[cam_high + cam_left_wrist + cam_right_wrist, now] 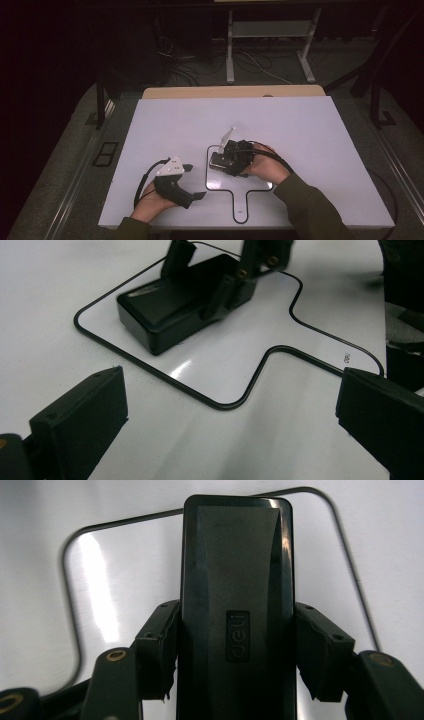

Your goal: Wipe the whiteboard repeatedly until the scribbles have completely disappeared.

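My right gripper (226, 159) is clamped on a black box (235, 605), one pad pressed to each long side, and the box lies flat inside the square part of a paddle-shaped black outline (207, 175) drawn on the white table (300, 130). My left gripper (196, 181) holds nothing: its jaws stand wide apart, low over bare table just left of the outline's handle, pointing toward the box. The person's right hand (267, 167) rests over the outline's right side.
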A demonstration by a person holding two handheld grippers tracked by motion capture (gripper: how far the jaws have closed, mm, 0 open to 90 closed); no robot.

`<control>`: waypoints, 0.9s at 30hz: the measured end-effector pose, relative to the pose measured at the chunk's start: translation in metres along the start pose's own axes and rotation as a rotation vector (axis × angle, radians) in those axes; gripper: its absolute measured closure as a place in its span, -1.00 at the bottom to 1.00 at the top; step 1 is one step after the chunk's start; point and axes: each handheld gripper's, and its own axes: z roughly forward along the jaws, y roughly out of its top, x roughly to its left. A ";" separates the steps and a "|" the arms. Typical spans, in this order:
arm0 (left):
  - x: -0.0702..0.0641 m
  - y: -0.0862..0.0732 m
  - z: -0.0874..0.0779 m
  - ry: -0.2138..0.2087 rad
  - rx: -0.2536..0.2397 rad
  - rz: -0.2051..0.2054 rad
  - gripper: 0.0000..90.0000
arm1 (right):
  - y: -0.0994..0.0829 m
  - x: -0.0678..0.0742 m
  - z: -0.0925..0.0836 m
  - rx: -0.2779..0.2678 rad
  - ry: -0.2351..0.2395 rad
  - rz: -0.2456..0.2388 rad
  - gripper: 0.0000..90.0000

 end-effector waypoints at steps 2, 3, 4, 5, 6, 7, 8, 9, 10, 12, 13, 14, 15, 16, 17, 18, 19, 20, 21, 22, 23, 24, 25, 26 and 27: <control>0.000 0.000 0.000 0.000 0.005 0.004 -1.00 | 0.001 -0.007 0.001 -0.002 0.000 0.018 -0.14; 0.000 0.000 0.000 0.000 0.007 0.005 -1.00 | 0.001 -0.011 0.002 0.000 -0.004 0.026 -0.14; 0.000 0.000 0.000 0.000 0.006 0.005 -1.00 | 0.002 -0.014 0.003 0.000 -0.004 0.032 -0.14; 0.000 0.000 0.000 0.000 0.005 0.005 -1.00 | 0.004 -0.018 0.004 0.005 -0.008 0.034 -0.14; 0.001 0.000 0.000 0.000 0.005 0.005 -1.00 | 0.005 -0.020 0.004 0.006 -0.008 0.043 -0.14; 0.001 0.000 0.000 0.001 0.005 0.005 -1.00 | 0.006 -0.023 0.005 0.009 -0.013 0.043 -0.14; 0.001 0.000 0.000 0.000 0.004 0.005 -1.00 | 0.007 -0.025 0.006 0.010 -0.017 0.053 -0.14; 0.001 0.000 0.000 -0.001 0.005 0.006 -1.00 | 0.008 -0.027 0.006 0.010 -0.017 0.053 -0.14; 0.001 0.000 0.000 0.000 0.005 0.006 -1.00 | 0.009 -0.029 0.007 0.010 -0.015 0.056 -0.14; 0.001 0.000 0.000 -0.001 0.005 0.006 -1.00 | 0.011 -0.029 0.008 0.008 -0.014 0.053 -0.14; 0.001 0.000 0.000 -0.001 0.004 0.005 -1.00 | 0.012 -0.027 0.008 0.008 -0.012 0.053 -0.14; 0.001 0.000 0.000 -0.001 0.005 0.006 -1.00 | 0.013 -0.026 0.009 0.007 -0.011 0.041 -0.14; 0.001 0.000 0.000 0.000 0.005 0.006 -1.00 | 0.014 -0.023 0.009 0.002 -0.004 0.044 -0.14; 0.001 0.000 0.000 -0.001 0.004 0.006 -1.00 | 0.014 -0.020 0.009 0.003 -0.001 0.034 -0.14; 0.001 0.000 0.000 0.000 0.004 0.005 -1.00 | 0.015 -0.017 0.009 0.004 -0.002 0.025 -0.14; 0.001 0.000 0.000 0.000 0.004 0.006 -1.00 | 0.016 -0.014 0.009 0.006 -0.005 0.015 -0.14; 0.001 0.000 0.000 -0.001 0.003 0.006 -1.00 | 0.017 -0.011 0.009 0.007 -0.006 0.005 -0.14; 0.000 0.000 0.000 -0.001 0.004 0.006 -1.00 | 0.017 -0.008 0.008 0.005 -0.002 -0.002 -0.14; 0.000 0.000 0.000 -0.001 0.005 0.005 -1.00 | 0.017 -0.004 0.008 0.002 0.006 -0.012 -0.14; 0.000 0.000 0.000 -0.001 0.005 0.005 -1.00 | 0.018 -0.001 0.008 0.000 0.009 -0.019 -0.14; 0.000 0.000 0.000 0.000 0.005 0.005 -1.00 | 0.018 0.002 0.008 0.004 0.010 -0.029 -0.14; 0.000 0.000 0.000 0.000 0.005 0.006 -1.00 | 0.018 0.005 0.007 0.004 0.010 -0.042 -0.14; 0.000 0.000 0.000 0.000 0.005 0.006 -1.00 | 0.018 0.008 0.007 0.004 0.014 -0.049 -0.14; 0.000 0.000 0.000 0.000 0.005 0.006 -1.00 | 0.018 0.010 0.007 0.003 0.015 -0.052 -0.14; 0.000 0.000 0.000 0.001 0.006 0.004 -1.00 | 0.019 0.009 0.007 0.002 0.018 -0.054 -0.14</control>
